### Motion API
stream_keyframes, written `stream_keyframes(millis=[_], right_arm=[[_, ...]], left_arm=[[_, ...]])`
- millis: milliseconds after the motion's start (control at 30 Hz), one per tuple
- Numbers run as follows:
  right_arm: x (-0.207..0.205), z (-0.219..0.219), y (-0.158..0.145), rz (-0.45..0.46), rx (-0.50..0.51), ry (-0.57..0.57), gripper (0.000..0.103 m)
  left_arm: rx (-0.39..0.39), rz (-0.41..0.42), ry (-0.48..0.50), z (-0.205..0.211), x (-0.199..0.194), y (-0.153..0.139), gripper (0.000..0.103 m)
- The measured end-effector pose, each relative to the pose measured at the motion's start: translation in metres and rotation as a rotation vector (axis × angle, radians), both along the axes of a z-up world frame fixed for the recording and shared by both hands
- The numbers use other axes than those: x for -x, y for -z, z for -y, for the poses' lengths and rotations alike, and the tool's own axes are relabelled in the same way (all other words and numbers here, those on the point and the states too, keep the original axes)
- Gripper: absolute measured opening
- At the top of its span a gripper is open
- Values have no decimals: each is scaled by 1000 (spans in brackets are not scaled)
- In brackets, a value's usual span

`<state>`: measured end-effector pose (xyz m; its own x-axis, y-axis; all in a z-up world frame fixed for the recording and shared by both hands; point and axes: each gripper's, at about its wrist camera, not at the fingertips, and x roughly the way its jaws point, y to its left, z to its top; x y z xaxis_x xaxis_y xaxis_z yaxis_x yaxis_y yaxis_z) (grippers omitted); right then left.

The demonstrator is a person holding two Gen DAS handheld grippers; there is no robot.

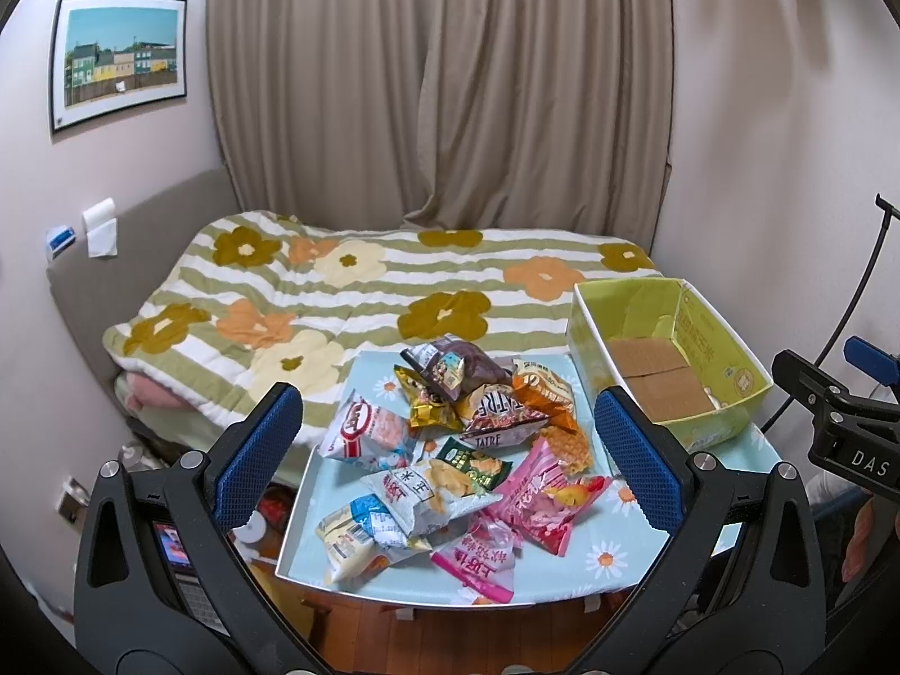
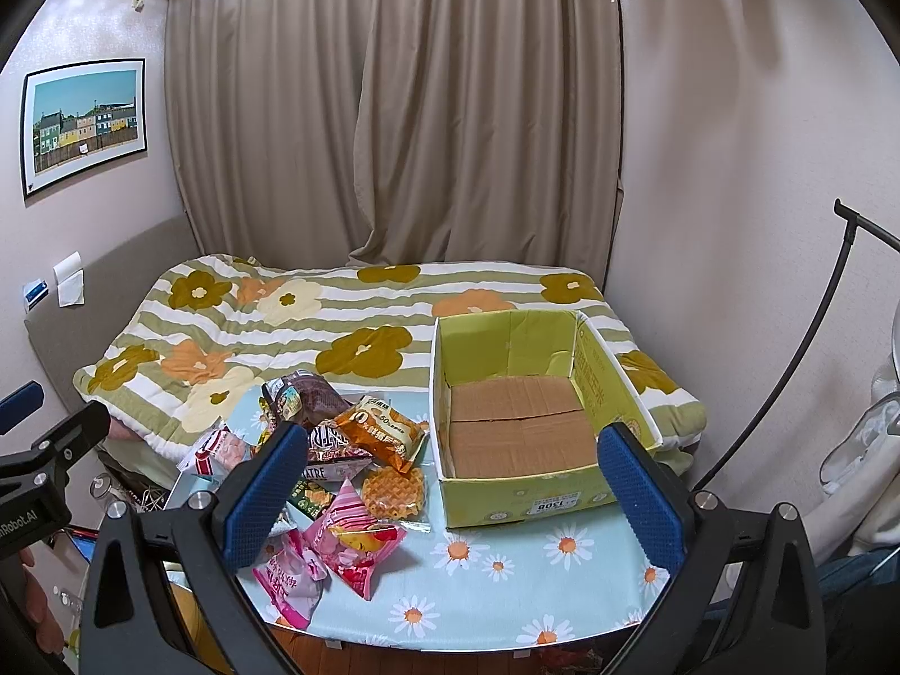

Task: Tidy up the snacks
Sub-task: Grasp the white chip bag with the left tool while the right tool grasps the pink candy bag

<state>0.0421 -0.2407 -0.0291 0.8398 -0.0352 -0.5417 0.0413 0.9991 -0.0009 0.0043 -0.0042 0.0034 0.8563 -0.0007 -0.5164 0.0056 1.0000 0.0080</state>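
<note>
A pile of several snack packets [image 1: 450,439] lies on a small table with a light blue daisy cloth [image 1: 610,579]. It includes a pink packet [image 1: 540,500], a white packet [image 1: 371,430] and an orange packet [image 2: 382,430]; a round waffle [image 2: 392,492] sits at the pile's right edge. An empty green cardboard box [image 1: 709,337] stands to the right of the pile, its brown floor bare [image 2: 517,433]. My left gripper [image 1: 447,455] hovers open above the pile, holding nothing. My right gripper [image 2: 453,492] is open too, between the pile and the box.
A bed with a flowered striped quilt [image 1: 337,292] runs behind the table, and beige curtains [image 2: 422,112] hang at the back. A black curved stand [image 2: 787,365] rises at the right wall. Wooden floor [image 1: 450,635] shows below the table's near edge.
</note>
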Motion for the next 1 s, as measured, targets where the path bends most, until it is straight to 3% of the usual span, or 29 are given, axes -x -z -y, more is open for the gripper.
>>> stream_keyframes(millis=[167,367,633,1000], right_arm=[[-1,-2,-1,-7,-5,-5,102],[-9,-4,18,-72,-6,-65,102],[-25,-2,86,-214,-71,-146,102],[-71,-15,193,-410,-181,-278,102]], left_arm=[[-5,-13,2,1,0,5,103],[-17,-118,55,-12,-16,20,103],[-27,-307,162,-28,-53,88,103],[-230,-537,264,-9,-122,183,103]])
